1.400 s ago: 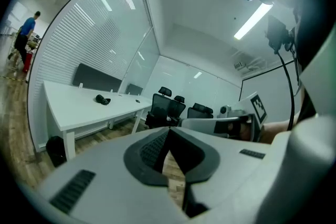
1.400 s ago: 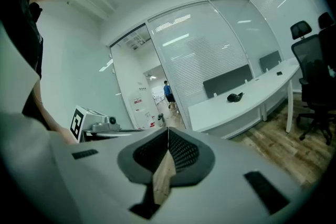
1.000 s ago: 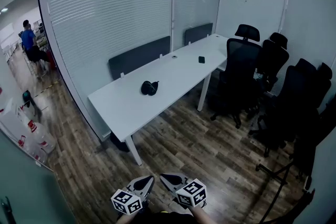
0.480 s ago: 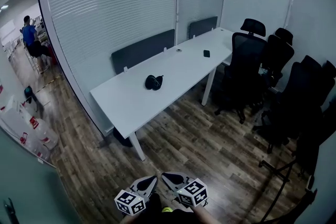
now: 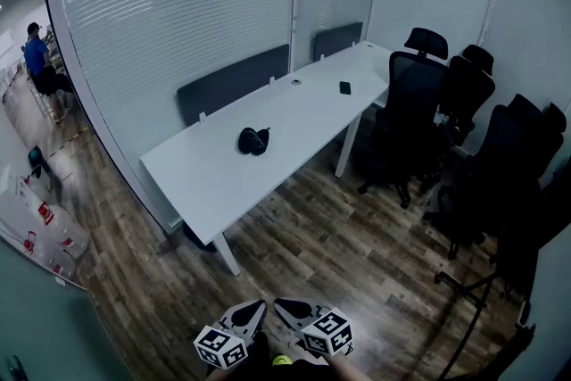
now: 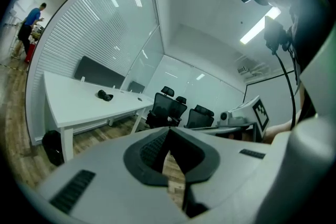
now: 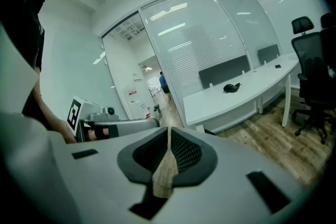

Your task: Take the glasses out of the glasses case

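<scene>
Left gripper (image 5: 253, 309) and right gripper (image 5: 283, 308) hang closed on nothing, side by side, well apart from the dark case (image 5: 253, 141) on the desk (image 5: 205, 174). My worry: arriving with jaws closed, I could shove the case along instead of gripping it.

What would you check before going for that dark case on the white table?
1. Sight of the case on the table: ok.
2. Empty left tongs: ok, shut on nothing.
3. Empty right tongs: ok, shut on nothing.
4. Tongs open for a grab: not ok.
5. Reach to the case: not ok, it lies far from both tongs.
6. Lid of the case open or closed: cannot tell, too small.
</scene>
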`<state>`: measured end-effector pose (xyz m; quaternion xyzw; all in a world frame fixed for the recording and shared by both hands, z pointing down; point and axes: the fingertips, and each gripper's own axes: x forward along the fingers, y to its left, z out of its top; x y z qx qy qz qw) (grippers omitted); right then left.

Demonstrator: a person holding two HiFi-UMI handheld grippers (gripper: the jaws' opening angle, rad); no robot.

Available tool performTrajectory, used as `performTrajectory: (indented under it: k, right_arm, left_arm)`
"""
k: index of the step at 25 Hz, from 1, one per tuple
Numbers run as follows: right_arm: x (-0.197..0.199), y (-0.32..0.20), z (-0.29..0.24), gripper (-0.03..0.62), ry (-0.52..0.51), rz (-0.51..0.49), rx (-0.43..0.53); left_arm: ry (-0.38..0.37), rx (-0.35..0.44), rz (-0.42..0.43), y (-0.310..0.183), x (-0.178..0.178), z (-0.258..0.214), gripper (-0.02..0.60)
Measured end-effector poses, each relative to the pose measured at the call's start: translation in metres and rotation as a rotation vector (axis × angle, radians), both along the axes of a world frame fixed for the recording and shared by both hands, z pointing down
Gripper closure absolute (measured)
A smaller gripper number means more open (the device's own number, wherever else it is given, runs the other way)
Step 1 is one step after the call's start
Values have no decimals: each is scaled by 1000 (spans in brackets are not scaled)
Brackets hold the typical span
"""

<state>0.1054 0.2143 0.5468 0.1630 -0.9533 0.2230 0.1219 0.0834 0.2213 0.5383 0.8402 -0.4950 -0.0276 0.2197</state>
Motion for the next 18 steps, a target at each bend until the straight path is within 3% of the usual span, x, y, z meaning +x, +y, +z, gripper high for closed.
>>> performTrajectory:
  k: [9,18]
  right_arm:
    - [-35,-43,9,577,16,12,-35]
    - [-77,-100,-2,576,43,22,2]
  left_arm:
    - [29,-34,10,-38,-34,4,571]
    - [35,-33,20,-92,-82,-6,572]
